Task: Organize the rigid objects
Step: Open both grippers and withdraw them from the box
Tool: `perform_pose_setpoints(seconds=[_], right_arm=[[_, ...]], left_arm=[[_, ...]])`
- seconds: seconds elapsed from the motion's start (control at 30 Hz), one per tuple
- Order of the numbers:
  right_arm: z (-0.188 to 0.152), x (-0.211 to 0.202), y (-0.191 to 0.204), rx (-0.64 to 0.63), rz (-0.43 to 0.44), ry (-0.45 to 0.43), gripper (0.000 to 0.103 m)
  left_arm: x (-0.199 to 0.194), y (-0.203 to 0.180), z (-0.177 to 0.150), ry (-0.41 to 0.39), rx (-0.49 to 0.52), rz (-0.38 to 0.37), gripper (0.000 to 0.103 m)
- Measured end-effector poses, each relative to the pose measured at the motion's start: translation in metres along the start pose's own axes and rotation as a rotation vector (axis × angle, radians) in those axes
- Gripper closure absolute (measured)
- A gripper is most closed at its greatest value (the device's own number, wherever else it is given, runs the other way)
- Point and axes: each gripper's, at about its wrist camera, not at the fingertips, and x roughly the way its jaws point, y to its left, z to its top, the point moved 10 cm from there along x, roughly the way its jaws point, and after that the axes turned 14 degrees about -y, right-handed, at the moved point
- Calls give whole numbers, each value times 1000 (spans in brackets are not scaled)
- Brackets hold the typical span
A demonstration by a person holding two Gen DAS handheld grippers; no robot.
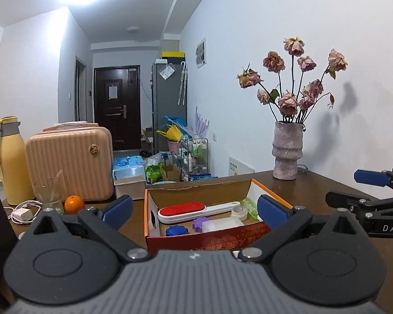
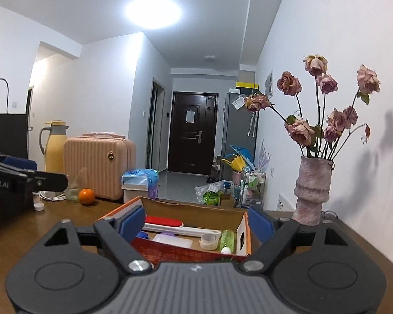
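Brown wooden table (image 1: 314,188) (white-walled room) bears cardboard box (image 1: 196,192), vase (image 1: 287,151).

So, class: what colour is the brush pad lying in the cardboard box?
Red, on a white handle; the lint brush shows best in the left wrist view.

table (image 1: 314,191) | box (image 1: 154,214) | vase (image 1: 287,151) | orange (image 1: 74,204) | suitcase (image 1: 68,162) | flask (image 1: 11,162)

A ceiling lamp (image 2: 153,12) glares white, blown out. The room is evenly bright. The flowers (image 1: 298,78) cast soft grey shadows on the wall. Fisheye bending and dark corners mark the edges.
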Motion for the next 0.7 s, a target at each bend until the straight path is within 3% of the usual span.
perform_pose_setpoints(seconds=[0.3, 0.53, 0.7], right_arm=[[1, -25, 11, 33, 5, -6, 18], [-20, -67, 25, 51, 26, 31, 18], [-50, -109, 32, 59, 24, 69, 17]], left_arm=[[-37, 8, -3, -26, -63, 20, 0], [-80, 14, -40, 27, -174, 6, 0], [-122, 8, -61, 17, -143, -17, 0]])
